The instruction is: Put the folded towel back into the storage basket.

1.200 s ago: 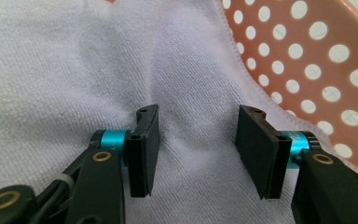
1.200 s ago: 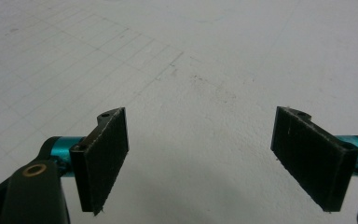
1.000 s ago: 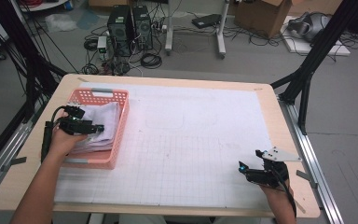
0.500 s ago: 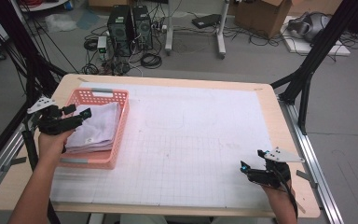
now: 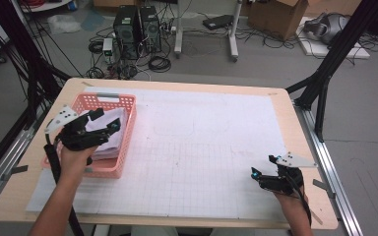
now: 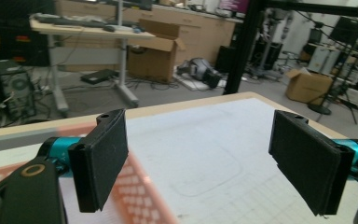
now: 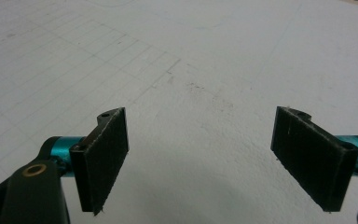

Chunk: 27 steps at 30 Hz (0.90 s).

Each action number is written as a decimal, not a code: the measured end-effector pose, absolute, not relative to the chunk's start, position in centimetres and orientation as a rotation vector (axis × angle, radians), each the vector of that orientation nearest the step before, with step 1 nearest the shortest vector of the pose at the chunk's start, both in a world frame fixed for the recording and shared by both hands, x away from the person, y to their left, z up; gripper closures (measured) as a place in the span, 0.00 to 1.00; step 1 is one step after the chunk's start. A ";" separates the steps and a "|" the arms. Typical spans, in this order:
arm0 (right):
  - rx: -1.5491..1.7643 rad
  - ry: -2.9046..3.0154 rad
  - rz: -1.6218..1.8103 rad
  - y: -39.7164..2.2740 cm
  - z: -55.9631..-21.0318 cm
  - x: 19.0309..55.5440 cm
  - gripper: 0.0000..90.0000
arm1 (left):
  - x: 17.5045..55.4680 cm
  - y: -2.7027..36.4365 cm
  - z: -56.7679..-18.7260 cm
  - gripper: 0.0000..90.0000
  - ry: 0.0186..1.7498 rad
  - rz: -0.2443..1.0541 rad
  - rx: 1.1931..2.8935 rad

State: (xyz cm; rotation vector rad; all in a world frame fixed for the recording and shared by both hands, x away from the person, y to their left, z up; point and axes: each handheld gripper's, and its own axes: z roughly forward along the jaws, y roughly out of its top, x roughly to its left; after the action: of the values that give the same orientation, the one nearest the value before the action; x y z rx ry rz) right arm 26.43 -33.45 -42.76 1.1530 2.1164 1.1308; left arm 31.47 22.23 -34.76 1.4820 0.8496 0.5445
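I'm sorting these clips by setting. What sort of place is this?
Most likely a robotics or research lab: a gridded table inside a black frame, computer towers and loose cables on the floor, and cardboard boxes beside workbenches.

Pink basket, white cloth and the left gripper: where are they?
Pink basket (image 5: 123, 147), high view, on its right wall.
White cloth (image 5: 109, 142), high view, on the folded pile inside the basket.
Left gripper (image 5: 104, 119), high view, midway between its open fingertips, above the cloth.
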 end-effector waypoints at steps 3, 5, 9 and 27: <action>1.150 2.120 1.147 -33.5 -42.8 26.6 0.20 | 31.1 20.3 -35.1 0.23 0.815 0.523 1.506; 1.148 2.109 1.166 -33.6 -42.7 26.7 0.20 | 30.8 18.9 -35.5 0.23 0.789 0.506 1.524; 1.152 2.090 1.186 -33.5 -42.6 26.8 0.20 | 30.3 16.7 -36.4 0.24 0.758 0.468 1.556; 1.162 2.069 1.174 -33.5 -42.7 26.2 0.20 | 28.7 10.7 -40.1 0.25 0.665 0.406 1.656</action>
State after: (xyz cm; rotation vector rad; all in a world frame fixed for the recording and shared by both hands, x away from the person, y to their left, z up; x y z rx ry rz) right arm 26.20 -33.55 -42.65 1.1619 2.0687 1.1740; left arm 28.75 10.74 -40.12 1.6557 0.6653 0.4055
